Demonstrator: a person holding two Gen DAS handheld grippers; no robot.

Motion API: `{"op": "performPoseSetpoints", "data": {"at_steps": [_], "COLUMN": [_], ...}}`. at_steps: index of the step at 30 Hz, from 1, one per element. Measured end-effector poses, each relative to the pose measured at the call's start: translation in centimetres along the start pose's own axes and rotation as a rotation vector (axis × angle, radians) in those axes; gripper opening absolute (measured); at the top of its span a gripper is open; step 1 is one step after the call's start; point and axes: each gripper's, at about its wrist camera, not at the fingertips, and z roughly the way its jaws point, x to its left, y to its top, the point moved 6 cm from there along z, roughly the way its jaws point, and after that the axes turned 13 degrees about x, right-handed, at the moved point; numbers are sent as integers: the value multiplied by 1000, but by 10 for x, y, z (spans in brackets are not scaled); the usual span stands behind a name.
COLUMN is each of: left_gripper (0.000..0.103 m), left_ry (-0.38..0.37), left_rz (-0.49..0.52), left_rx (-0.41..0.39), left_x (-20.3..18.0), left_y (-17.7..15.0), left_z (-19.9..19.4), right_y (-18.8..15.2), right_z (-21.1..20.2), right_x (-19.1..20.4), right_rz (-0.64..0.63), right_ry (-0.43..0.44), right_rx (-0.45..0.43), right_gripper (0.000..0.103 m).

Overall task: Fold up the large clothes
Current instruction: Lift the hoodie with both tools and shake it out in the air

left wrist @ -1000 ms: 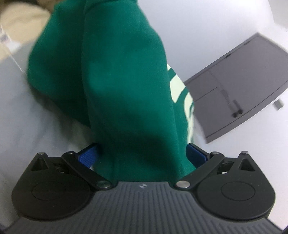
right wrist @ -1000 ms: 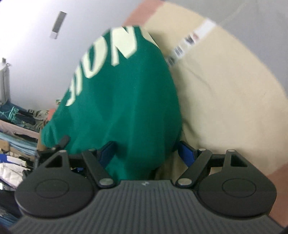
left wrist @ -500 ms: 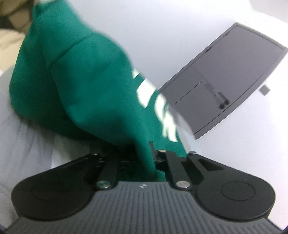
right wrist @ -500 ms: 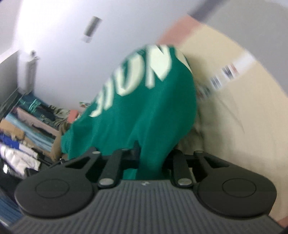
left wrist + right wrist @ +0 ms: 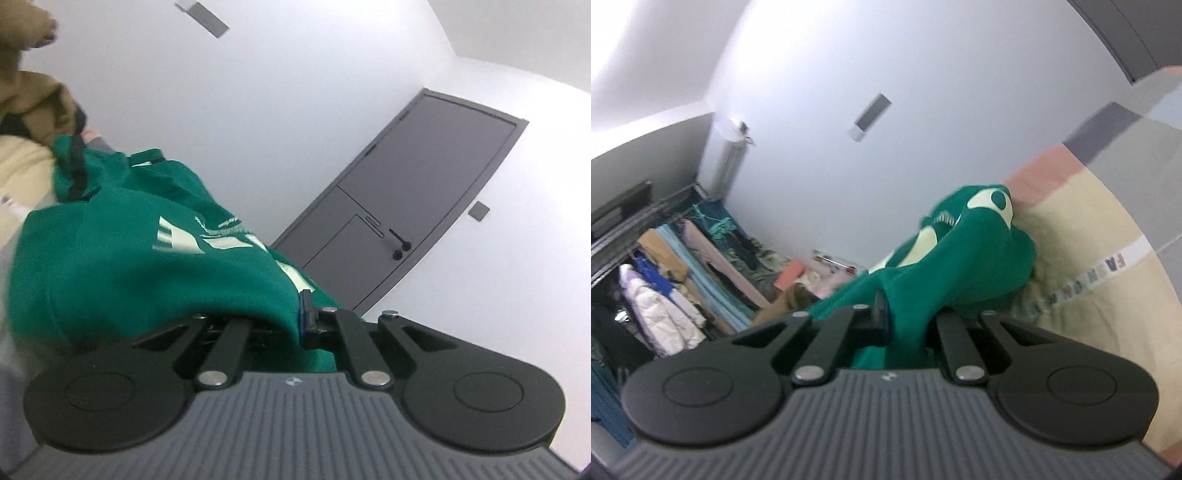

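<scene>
Both claws [image 5: 295,325] [image 5: 905,325] clamped on soft, bunched green sweatshirt [image 5: 129,266].

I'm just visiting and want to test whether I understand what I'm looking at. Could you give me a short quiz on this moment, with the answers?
1. True or false: both the left gripper and the right gripper are clamped on the green sweatshirt.
2. Multiple choice: what stands on the wall behind the sweatshirt in the left wrist view? A. a window B. a grey door C. a mirror
3. Fill in: in the right wrist view, at far left there is a rack of hanging ____.

Key
1. True: fabric is pinched between each pair of fingers.
2. B.
3. Clothes.
</scene>
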Motion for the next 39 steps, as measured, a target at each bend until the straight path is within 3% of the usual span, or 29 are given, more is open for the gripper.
{"op": "performPoseSetpoints", "data": {"at_steps": [5,8,13,14,15,16,17,18,20,26,30,34,37,38,39], "left_gripper": [6,6,8,11,23,45,54,59,59,63,63,63,62,62,54], "left_ry": [45,113,140,144,147,148,144,139,136,117,129,135,121,120,118], "left_rz": [-89,-116,-167,-171,-177,-186,-201,-213,-224,-263,-225,-193,-186,-182,-174], "left_rx": [15,64,148,158,169,181,194,199,217,252,265,265,262,256,247], "left_x": [11,24,34,40,43,45,49,51,57,56,54,53,53,53,52], "left_y": [-32,-54,-68,-69,-74,-81,-84,-85,-86,-94,-97,-97,-96,-95,-93], "left_z": [-26,-18,14,19,19,17,21,24,32,44,51,58,63,65,66], "right_y": [-24,-41,-51,-51,-51,-53,-55,-55,-59,-76,-86,-86,-83,-81,-79], "right_z": [-7,-3,4,4,4,3,3,4,6,15,23,31,36,37,39], "right_x": [17,4,-16,-19,-22,-24,-27,-29,-31,-50,-54,-46,-40,-38,-34], "right_rz": [-39,43,130,152,171,182,192,205,233,314,366,332,300,279,252], "right_ry": [-26,-71,-157,-160,-162,-168,-175,-176,-158,-245,-204,-175,-141,-136,-132], "right_rx": [75,142,191,194,196,197,196,193,195,275,323,338,339,334,329], "right_gripper": [9,9,12,16,21,27,40,58,70,70,70,68,53,43,32]}}
